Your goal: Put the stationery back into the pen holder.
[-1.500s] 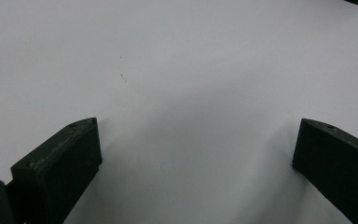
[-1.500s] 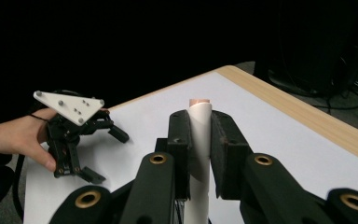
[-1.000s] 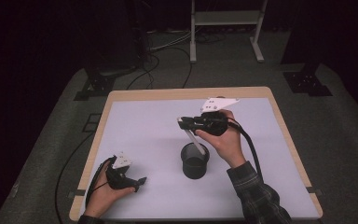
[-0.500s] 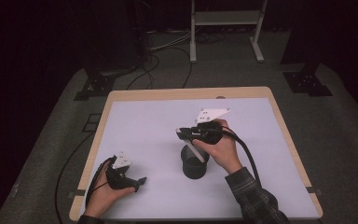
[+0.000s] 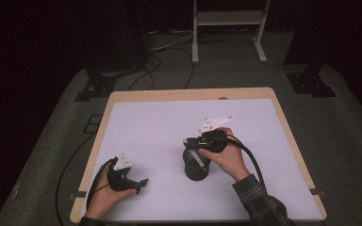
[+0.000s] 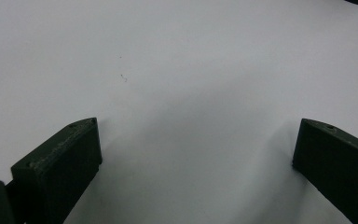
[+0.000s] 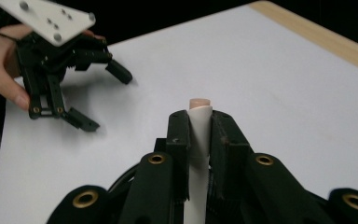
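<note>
At the bottom left of the high view, the person's left hand (image 5: 104, 195) is resting on the white sheet covering the wooden-edged table (image 5: 273, 94), holding the left gripper (image 5: 140, 184) low over the surface. In the left gripper view its two black jaws are standing wide apart with nothing but bare white sheet between them. Right of centre in the high view, the right hand (image 5: 228, 157) is holding the right gripper (image 5: 194, 149) tilted down over a dark cylindrical cup (image 5: 196, 167) standing upright on the sheet. In the right gripper view the right gripper's jaws are pressing together on a slim white stick with a pale rounded tip (image 7: 199, 122), whose long axis is running straight out along the jaws, tip poking just past them. From above, the stick appears to be slanting into the open mouth of the cup, though whether it is touching the inside is too small to tell. The cup is lying directly under the right gripper and well apart from the left one, so the right hand is by far the nearer. Beyond the table, at the top of the high view, a dark floor with cables (image 5: 165, 61) and a metal stand (image 5: 226, 23) is showing. No brand, label or readable writing is visible anywhere.
</note>
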Tool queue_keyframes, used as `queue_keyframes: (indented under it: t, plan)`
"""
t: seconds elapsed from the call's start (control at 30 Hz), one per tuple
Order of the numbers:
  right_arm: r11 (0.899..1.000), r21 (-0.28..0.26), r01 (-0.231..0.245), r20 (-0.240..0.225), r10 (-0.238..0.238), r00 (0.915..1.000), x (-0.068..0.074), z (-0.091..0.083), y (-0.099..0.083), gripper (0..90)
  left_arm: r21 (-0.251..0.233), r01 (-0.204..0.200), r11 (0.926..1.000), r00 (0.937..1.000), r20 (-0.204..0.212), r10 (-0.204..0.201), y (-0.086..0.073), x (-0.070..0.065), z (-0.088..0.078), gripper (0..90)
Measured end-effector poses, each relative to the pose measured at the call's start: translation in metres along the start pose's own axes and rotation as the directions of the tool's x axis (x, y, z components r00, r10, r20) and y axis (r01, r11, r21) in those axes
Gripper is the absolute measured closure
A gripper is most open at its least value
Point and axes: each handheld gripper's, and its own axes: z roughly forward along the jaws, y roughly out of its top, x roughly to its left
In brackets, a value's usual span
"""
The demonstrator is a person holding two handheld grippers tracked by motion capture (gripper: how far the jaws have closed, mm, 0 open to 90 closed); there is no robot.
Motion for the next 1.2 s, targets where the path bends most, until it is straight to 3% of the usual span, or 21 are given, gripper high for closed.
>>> queue_keyframes:
  t: [0.2, 0.4, 0.67, 0.9, 1.1, 1.2]
  plan:
    - [1.0, 0.023, 0.001, 0.007, -0.001, 1.0, 0.0, -0.004, -0.002, 73.2, 0.0, 0.0, 1.0, 1.0, 0.0, 0.0, 0.0, 0.0, 0.0, 0.4]
    - [1.0, 0.031, -0.001, 0.026, 0.0, 0.9997, -0.003, -0.021, -0.006, 67.2, 0.0, 0.001, 1.0, 1.0, 0.0, -0.001, 0.0, 0.0, 0.0, 0.5]
    - [0.999, 0.013, -0.041, 0.073, 0.04, 0.9965, -0.014, -0.05, -0.02, 50.4, 0.002, 0.0, 1.0, 1.0, 0.001, 0.0, 0.0, 0.0, 0.0, 0.5]
    - [0.999, 0.001, -0.051, 0.138, 0.051, 0.9892, -0.023, -0.076, -0.038, 38.1, 0.002, -0.003, 1.0, 1.0, 0.0, 0.003, 0.0, 0.0, 0.0, 0.5]
    - [0.998, 0.022, -0.066, 0.193, 0.06, 0.9794, -0.029, -0.094, -0.062, 31.7, 0.004, -0.004, 1.0, 1.0, 0.0, 0.004, 0.0, 0.0, 0.0, 0.4]
    - [0.994, 0.038, -0.098, 0.213, 0.087, 0.9731, -0.031, -0.102, -0.076, 29.9, -0.001, 0.001, 1.0, 1.0, 0.0, -0.001, 0.0, 0.0, 0.0, 0.5]
